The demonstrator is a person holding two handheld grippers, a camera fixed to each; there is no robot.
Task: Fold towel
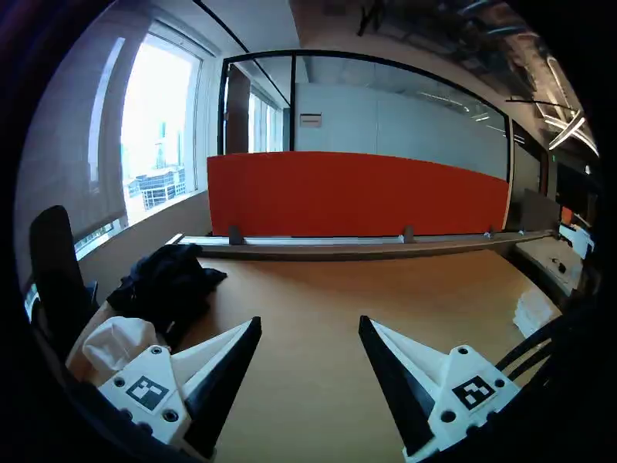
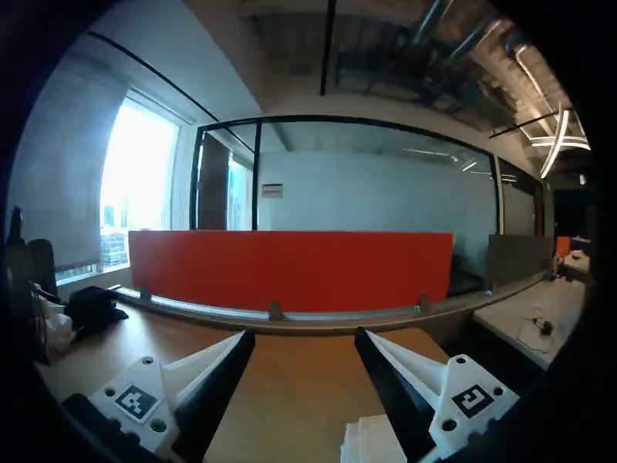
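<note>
Your left tool point(image 1: 308, 319) and right tool point(image 2: 304, 332) gape empty above the tan wooden bench point(image 1: 324, 293). A long orange divider panel point(image 1: 355, 193) backs it. A folded white towel point(image 2: 372, 441) lies just beneath the right tool.

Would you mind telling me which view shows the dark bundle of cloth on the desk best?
The left gripper view: the dark bundle of cloth lies large and near on the desk, with its folds distinct. The right gripper view shows it small and shadowed, close to the left edge.
</note>
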